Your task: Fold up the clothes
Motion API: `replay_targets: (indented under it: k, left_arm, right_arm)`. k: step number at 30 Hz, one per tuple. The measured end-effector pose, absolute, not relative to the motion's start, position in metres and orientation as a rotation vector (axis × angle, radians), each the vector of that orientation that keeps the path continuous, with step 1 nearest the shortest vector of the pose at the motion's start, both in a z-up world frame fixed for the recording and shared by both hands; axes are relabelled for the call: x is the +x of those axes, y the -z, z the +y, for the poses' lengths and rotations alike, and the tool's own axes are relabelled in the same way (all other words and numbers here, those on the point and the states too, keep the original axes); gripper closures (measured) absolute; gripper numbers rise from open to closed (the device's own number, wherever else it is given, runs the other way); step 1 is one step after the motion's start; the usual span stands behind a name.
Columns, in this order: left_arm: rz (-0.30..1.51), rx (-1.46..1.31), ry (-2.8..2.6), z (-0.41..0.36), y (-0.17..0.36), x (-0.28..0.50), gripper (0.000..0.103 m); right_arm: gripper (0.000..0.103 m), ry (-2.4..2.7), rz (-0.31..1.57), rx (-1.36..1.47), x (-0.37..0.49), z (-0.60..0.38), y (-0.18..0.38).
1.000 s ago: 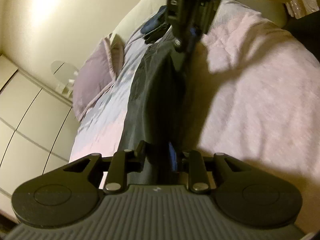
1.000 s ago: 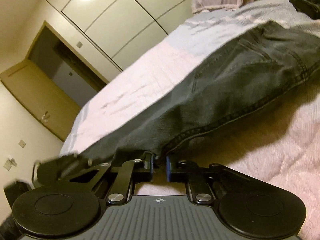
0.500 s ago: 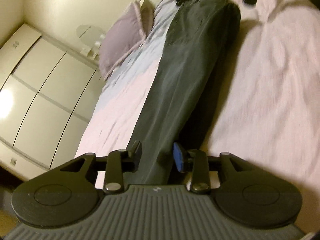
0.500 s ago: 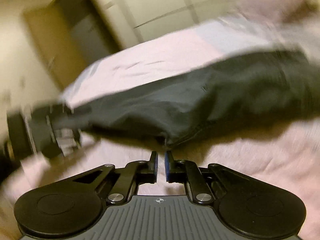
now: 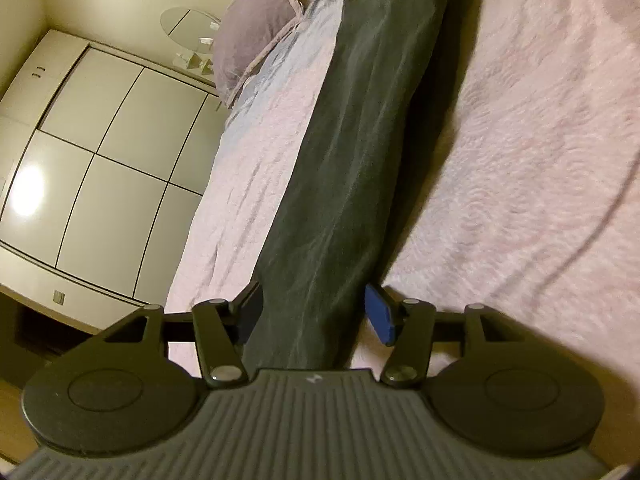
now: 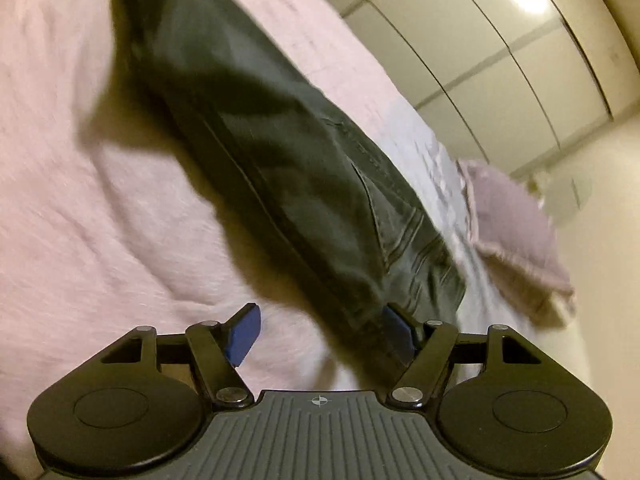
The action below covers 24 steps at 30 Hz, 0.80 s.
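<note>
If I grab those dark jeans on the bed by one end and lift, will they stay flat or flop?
The dark jeans will probably flop: they already show creases and soft ripples where they lie on the pink bedspread. Thick seams and a pocket suggest denim, so likely fairly heavy and saggy. The textured bedspread may drag on them rather than let them slide.

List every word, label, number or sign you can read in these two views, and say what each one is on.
No readable words or numbers.
Left gripper body: a small pale mark, no letters.
Right gripper body: a small crosshair circle, a sign only.
Wardrobe: small marks by its top corner and a small plate low down, too small to read.
Dark trousers, pink bedspread and pillow: no label shows.
</note>
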<state>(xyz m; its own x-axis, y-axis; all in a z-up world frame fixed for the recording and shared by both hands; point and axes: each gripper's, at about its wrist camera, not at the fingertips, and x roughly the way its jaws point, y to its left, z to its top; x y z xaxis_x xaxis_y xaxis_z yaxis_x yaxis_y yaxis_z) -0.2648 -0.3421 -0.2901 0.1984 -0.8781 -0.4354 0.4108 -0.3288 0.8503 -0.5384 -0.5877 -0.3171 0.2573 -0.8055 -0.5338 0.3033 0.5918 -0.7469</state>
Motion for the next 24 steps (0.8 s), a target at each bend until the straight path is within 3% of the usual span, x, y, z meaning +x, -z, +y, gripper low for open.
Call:
replay_targets:
  k: [1, 2, 3, 7, 9, 18, 24]
  left_arm:
    - [-0.516, 1.335, 1.413, -0.346, 0.294, -0.266, 0.049]
    - [-0.531, 1.350, 1.406, -0.349, 0.298, -0.267, 0.049]
    - [-0.550, 1.366, 1.400, -0.351, 0.301, -0.267, 0.049]
    - [-0.633, 1.432, 1.367, -0.358, 0.314, -0.271, 0.049]
    - [-0.637, 1.445, 1.358, -0.357, 0.314, -0.274, 0.049]
    - [-0.548, 1.402, 1.338, -0.335, 0.296, -0.258, 0.047]
    - [-0.408, 1.361, 1.263, -0.312, 0.286, -0.219, 0.047]
  right_arm:
    - [0.037, 0.799, 1.060, -0.597, -0.536, -0.594, 0.321]
    - [0.052, 0.789, 1.062, -0.623, -0.534, -0.600, 0.325]
    - [0.060, 0.780, 1.064, -0.650, -0.531, -0.606, 0.329]
    - [0.070, 0.754, 1.053, -0.726, -0.538, -0.620, 0.333]
    - [0.081, 0.752, 1.031, -0.762, -0.549, -0.623, 0.328]
    - [0.082, 0.680, 1.057, -0.764, -0.573, -0.644, 0.308]
    - [0.075, 0.724, 1.071, -0.679, -0.572, -0.613, 0.310]
